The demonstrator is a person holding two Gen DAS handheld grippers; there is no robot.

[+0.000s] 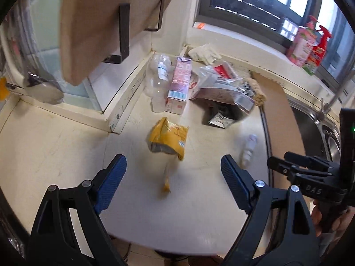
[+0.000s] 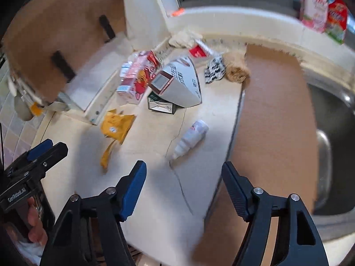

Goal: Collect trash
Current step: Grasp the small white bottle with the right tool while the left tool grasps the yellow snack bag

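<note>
Trash lies scattered on a cream kitchen counter point(image 1: 55, 146). A crumpled yellow snack bag point(image 1: 168, 139) point(image 2: 117, 126) lies nearest, with a torn yellow strip point(image 1: 166, 181) point(image 2: 106, 155) in front of it. A small white bottle point(image 1: 249, 149) point(image 2: 191, 137) lies on its side to the right. Behind them are a pink carton point(image 1: 178, 84) point(image 2: 135, 77), a clear plastic bottle point(image 1: 160, 77) and a white box point(image 2: 179, 84). My left gripper point(image 1: 173, 166) hovers open above the yellow strip, empty. My right gripper point(image 2: 184, 173) stands open over the counter just short of the white bottle, nothing between its fingers.
A brown board point(image 2: 273, 115) lies on the counter beside a steel sink point(image 2: 332, 119) on the right. A wooden shelf point(image 1: 106, 22) hangs over the left side. Pink and red cleaning packs point(image 1: 308, 44) stand on the window ledge. A metal spoon point(image 1: 42, 88) lies at left.
</note>
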